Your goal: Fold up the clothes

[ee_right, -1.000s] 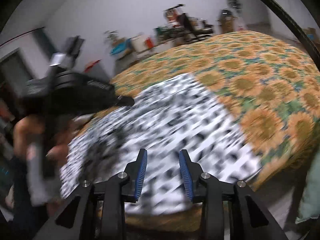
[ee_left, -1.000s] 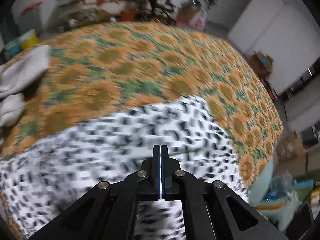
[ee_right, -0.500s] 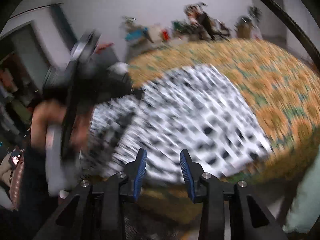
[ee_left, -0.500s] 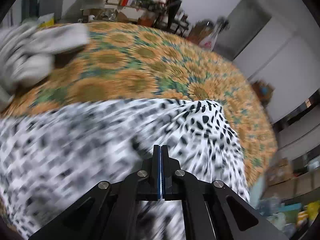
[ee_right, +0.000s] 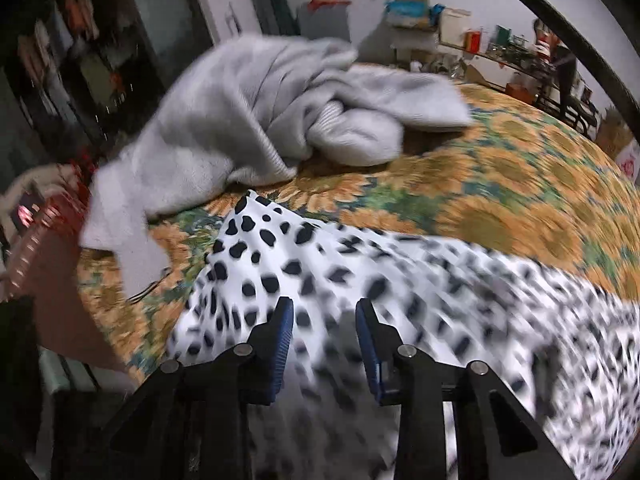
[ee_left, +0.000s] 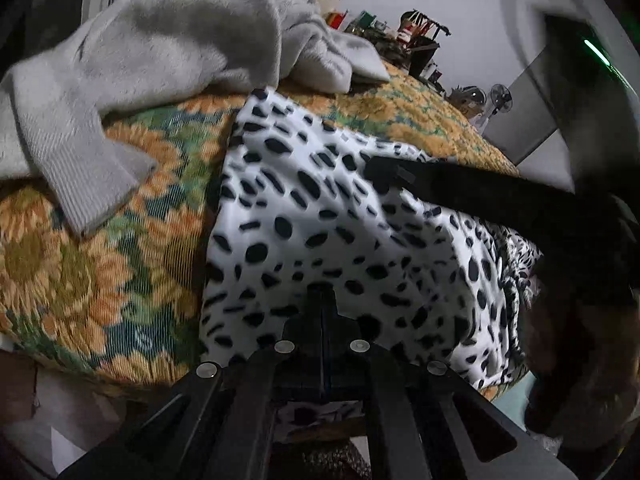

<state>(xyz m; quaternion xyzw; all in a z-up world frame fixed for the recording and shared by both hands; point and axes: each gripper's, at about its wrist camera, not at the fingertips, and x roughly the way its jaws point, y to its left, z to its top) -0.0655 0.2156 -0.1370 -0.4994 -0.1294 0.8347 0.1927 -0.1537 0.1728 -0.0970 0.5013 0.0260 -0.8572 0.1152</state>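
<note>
I see a white garment with black spots (ee_left: 320, 208) spread on the bed straight ahead of the left gripper (ee_left: 322, 300) and running under its closed tips; whether cloth is pinched between them I can't tell. Its left edge is a straight fold line, and its far corner nearly reaches the grey one. Surface has soft ridges, not flat. In the right wrist view the same spotted garment (ee_right: 280, 252) lies below and ahead of the right gripper (ee_right: 325, 320), whose fingers stand apart above it, with the right part blurred. A crumpled grey knit sweater (ee_left: 160, 40) sits beyond it, up-left of the left gripper, ribbed cuff trailing toward me.
</note>
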